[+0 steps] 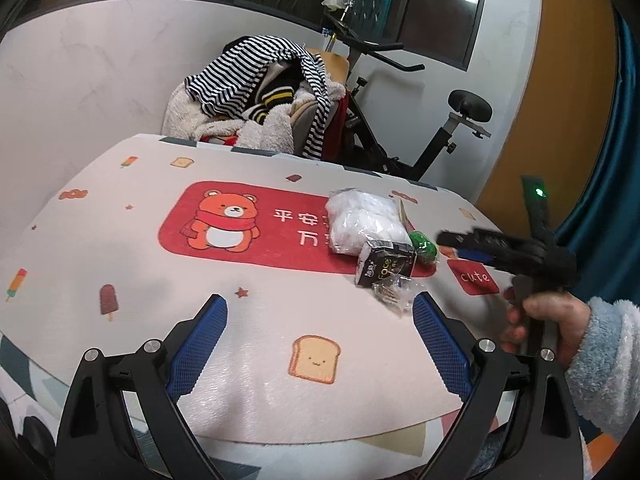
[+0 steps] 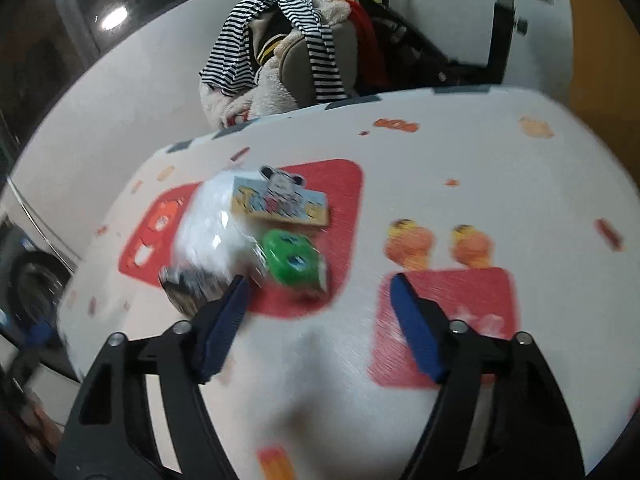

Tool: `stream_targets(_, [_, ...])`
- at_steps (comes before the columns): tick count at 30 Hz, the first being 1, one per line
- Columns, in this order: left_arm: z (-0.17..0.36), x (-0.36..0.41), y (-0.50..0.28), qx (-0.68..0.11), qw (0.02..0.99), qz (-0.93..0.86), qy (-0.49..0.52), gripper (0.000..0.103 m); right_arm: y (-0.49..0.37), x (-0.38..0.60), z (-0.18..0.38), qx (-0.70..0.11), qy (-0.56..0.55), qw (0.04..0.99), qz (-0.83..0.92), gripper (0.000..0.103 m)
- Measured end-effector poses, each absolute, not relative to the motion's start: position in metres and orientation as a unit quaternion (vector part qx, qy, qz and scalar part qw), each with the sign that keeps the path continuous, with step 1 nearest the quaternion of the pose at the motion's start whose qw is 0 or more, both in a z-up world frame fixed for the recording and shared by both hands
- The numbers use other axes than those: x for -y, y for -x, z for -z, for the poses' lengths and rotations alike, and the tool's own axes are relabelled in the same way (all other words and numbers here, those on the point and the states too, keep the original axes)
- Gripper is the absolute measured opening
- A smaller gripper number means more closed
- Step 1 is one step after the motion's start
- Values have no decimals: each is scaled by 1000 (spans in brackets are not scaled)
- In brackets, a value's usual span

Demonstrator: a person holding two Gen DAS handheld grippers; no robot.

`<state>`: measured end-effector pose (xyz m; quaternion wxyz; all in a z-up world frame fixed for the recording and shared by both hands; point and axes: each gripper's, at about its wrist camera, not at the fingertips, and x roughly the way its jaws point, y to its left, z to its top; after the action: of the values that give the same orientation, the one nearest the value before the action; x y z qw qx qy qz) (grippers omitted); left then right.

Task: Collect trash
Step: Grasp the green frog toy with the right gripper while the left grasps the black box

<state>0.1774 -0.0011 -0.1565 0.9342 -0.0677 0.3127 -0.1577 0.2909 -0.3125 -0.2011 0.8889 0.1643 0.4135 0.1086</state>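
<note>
A small pile of trash lies on the table mat (image 1: 120, 240): a clear bag of white stuff (image 1: 362, 220), a black carton (image 1: 386, 266), a green wrapped item (image 1: 423, 246) and a crinkled clear wrapper (image 1: 394, 292). My left gripper (image 1: 320, 312) is open and empty, hovering near the front of the mat, left of the pile. In the right wrist view, blurred, the white bag (image 2: 212, 228), green item (image 2: 294, 258), a cartoon card (image 2: 280, 202) and the carton (image 2: 192, 284) lie just ahead of my open right gripper (image 2: 318, 284). The right gripper also shows in the left view (image 1: 448, 238).
A chair heaped with striped clothes (image 1: 264, 92) stands behind the table. An exercise bike (image 1: 400, 120) stands at the back right. A blue curtain (image 1: 616, 184) hangs on the right. The mat's front edge (image 1: 320, 436) is close below my left gripper.
</note>
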Motion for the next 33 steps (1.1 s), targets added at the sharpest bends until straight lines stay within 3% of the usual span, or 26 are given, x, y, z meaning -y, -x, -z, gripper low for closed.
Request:
stream_targets(6, [157,15,-190,-323,927,178,68,78,-321,298,215,-439,-201,868,-113,69])
stream_targets(7, [158,17,-192,-327,925,181,69,76,-323,294,217,-447,-190,868,-109,66])
stream_targets(9, [160,21,-198,-335,920,188,73,75,-323,292,220,-455,-192,863,-109,51])
stream_targets(12, [165,28,-207,-347,914,196,81,73,-311,297,215,-443,-197,867,-110,43])
stream_targets(18, [183,55,-238,-366,902,210,91,71,-266,305,193,-395,-159,899,-102,41])
stream_targets(20, [189,62,-254,-380,894,214,103,64,-249,308,189,-383,-148,906,-101,41])
stream_targets(22, [193,66,-270,-392,889,208,115,47,-230,313,186,-371,-147,912,-97,41])
stream_targets(32, [202,82,-307,-405,875,231,130,45,-180,333,194,-365,-184,908,-87,41])
stream_targets(33, [206,84,-309,-413,871,231,135,33,-178,335,196,-367,-188,907,-84,41])
